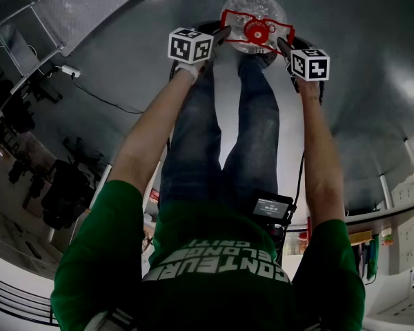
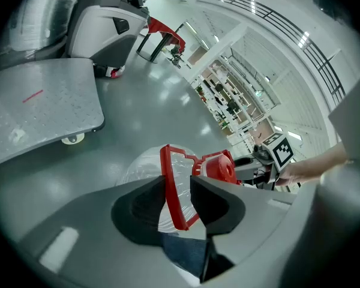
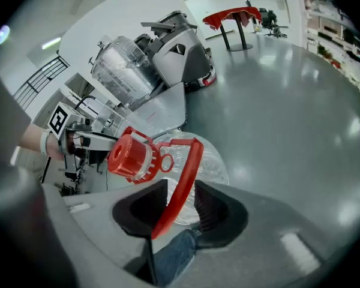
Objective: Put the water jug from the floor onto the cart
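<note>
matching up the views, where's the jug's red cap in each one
head view: red cap, top centre.
left gripper view: cap just right of centre.
right gripper view: cap left of centre.
shared landmark: the clear body of the water jug, adjoining the cap.

Head view: high above, facing steeply down to the floor (image 1: 372, 33). Left gripper view and right gripper view: each low, close behind its own jaws, facing inward from opposite sides. Shared by all three: water jug (image 1: 255, 9); by both gripper views: cart (image 2: 42, 107).
</note>
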Action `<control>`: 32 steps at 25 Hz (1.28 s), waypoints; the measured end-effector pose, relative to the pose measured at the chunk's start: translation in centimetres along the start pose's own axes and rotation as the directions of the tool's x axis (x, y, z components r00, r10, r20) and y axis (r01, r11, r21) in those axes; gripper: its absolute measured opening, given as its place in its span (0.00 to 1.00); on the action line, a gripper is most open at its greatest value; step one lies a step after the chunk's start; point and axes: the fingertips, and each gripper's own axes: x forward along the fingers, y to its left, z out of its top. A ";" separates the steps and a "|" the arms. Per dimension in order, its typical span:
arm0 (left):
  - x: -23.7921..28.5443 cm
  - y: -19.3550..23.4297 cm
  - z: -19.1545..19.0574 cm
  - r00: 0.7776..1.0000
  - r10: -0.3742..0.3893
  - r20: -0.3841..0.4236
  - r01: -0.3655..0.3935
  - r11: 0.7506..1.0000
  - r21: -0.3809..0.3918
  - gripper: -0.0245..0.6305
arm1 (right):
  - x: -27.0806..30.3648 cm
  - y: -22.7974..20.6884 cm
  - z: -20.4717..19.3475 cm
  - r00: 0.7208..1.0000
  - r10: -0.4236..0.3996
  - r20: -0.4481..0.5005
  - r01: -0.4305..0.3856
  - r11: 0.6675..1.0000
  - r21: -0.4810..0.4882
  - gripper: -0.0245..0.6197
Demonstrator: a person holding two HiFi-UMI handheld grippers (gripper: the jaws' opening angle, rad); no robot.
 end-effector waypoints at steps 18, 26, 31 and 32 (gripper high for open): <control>0.8 0.0 -0.8 0.999 -0.007 -0.035 0.006 1.000 -0.015 0.24 | 0.2 0.0 -0.2 1.000 0.011 -0.009 -0.011 1.000 0.013 0.23; 1.7 -0.3 -1.0 0.999 -0.013 -0.051 0.013 1.000 -0.012 0.18 | 0.3 0.0 -0.1 1.000 0.013 -0.017 -0.013 1.000 0.010 0.23; 1.8 0.0 -1.3 0.997 -0.001 -0.078 -0.001 1.000 -0.022 0.16 | 0.5 0.2 -0.4 0.999 0.002 -0.037 -0.002 1.000 0.026 0.16; 1.8 0.1 -1.4 0.996 0.000 -0.088 -0.003 0.999 -0.032 0.15 | 0.5 0.2 -0.4 0.999 0.001 -0.038 0.001 0.999 0.041 0.14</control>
